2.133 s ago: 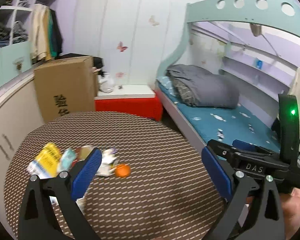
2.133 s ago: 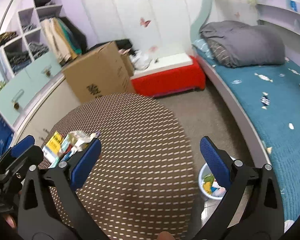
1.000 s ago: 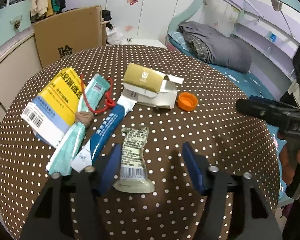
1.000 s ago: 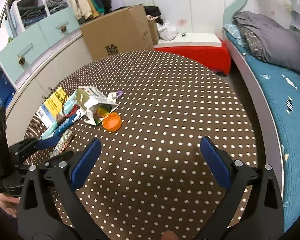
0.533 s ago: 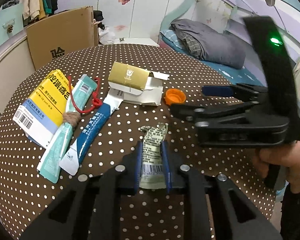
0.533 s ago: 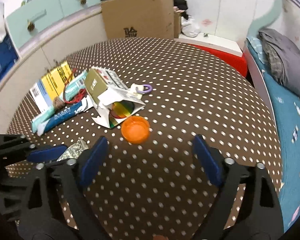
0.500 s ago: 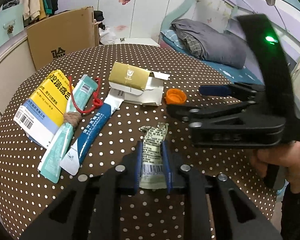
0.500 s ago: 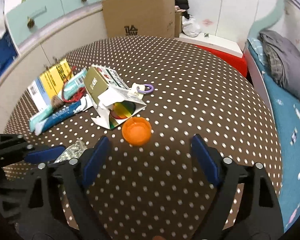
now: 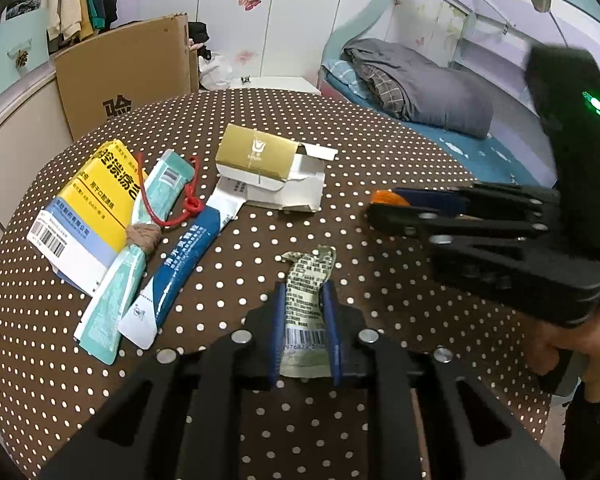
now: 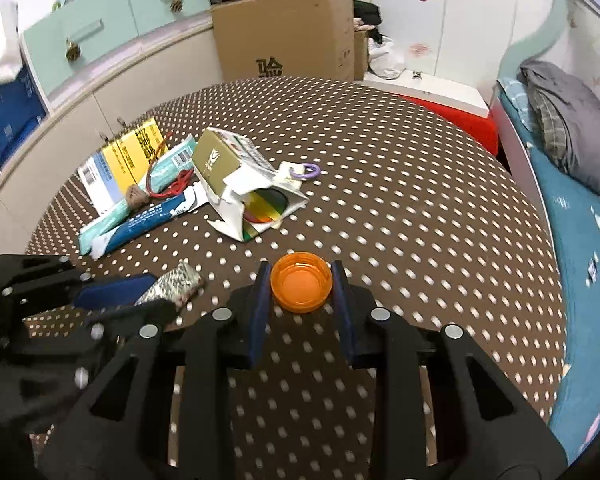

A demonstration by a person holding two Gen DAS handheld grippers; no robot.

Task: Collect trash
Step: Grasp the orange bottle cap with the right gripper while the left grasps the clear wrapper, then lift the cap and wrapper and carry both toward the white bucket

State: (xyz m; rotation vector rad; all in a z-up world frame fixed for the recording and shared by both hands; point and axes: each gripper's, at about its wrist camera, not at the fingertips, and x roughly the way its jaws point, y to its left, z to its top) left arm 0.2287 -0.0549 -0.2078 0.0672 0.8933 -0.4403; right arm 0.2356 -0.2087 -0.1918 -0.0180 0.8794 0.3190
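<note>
On my left-wrist view the green-grey wrapper (image 9: 305, 304) lies flat on the dotted brown round table (image 9: 380, 148), and my left gripper (image 9: 305, 336) has just closed on it, both blue pads pressing its long edges near the barcode end. The orange bottle cap (image 10: 301, 287) sits open side up between the blue pads of my right gripper (image 10: 301, 308); those jaws have just been closing in, and they now touch the cap on both sides. The two grippers sit near each other, the right one just to the right of the wrapper. Further back on the table I see the rest of the litter: an opened gold carton (image 9: 274, 168), a blue tube (image 9: 188, 256), a teal tube (image 9: 136, 256) with a red cord (image 9: 188, 200) across it, and a yellow packet (image 9: 88, 208). Beyond the table stand a cardboard box (image 9: 128, 76) and a bed (image 9: 488, 152).
</note>
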